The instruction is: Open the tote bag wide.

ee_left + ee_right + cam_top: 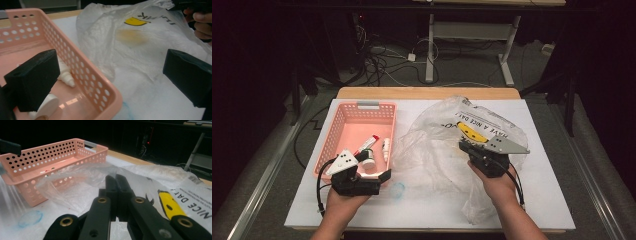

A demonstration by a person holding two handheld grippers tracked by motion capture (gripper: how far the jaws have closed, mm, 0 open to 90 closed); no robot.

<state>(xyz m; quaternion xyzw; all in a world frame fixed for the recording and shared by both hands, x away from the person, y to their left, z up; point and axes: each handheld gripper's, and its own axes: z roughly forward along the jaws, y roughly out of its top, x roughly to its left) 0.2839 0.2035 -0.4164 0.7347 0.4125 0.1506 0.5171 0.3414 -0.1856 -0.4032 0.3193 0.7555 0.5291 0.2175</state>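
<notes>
3 small items already lie in the pink basket [343,131]; judging by that, unpacking is partly done. Right hand-held gripper [116,185] pinches the plastic bag [437,145] closed-jawed; left hand-held gripper [377,167] gapes empty at the basket's edge on the bench [542,200].

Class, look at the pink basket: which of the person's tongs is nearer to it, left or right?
Left. The left tongs hang open over the pink basket at its near right corner; the right tongs, shut, are off to its right over the plastic bag.

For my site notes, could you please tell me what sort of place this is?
Probably a lab or recording workspace: a white-topped table in a dark room, loose cables on the floor behind it, and metal desk legs.
</notes>
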